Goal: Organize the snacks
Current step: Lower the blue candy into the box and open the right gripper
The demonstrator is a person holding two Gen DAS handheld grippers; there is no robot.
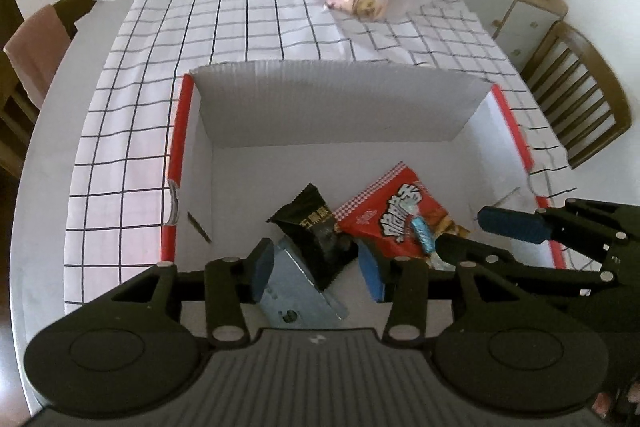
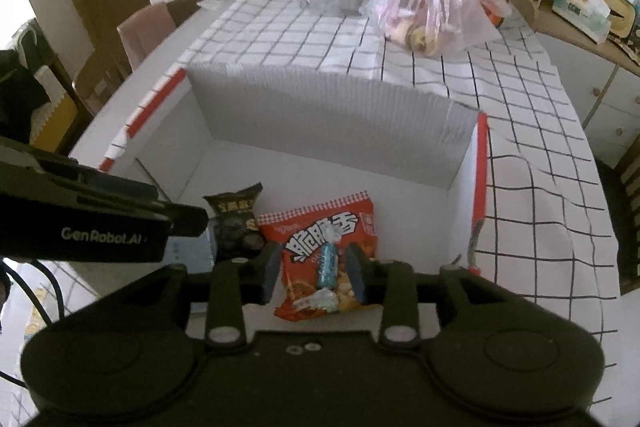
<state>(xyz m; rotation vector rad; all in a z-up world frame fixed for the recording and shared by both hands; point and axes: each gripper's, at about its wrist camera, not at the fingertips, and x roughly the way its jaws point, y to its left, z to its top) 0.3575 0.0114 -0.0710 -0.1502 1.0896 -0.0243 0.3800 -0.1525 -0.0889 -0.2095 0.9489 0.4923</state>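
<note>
Both claws, left and right, gape, gripping nothing; candy is light and slippery — pinch its middle.

The open white cardboard box sits on the black-gridded white tablecloth. In it, the black snack packet lies left of the red snack bag, with the small blue-wrapped candy on that bag. 2 clear plastic bags lie far behind.
</note>
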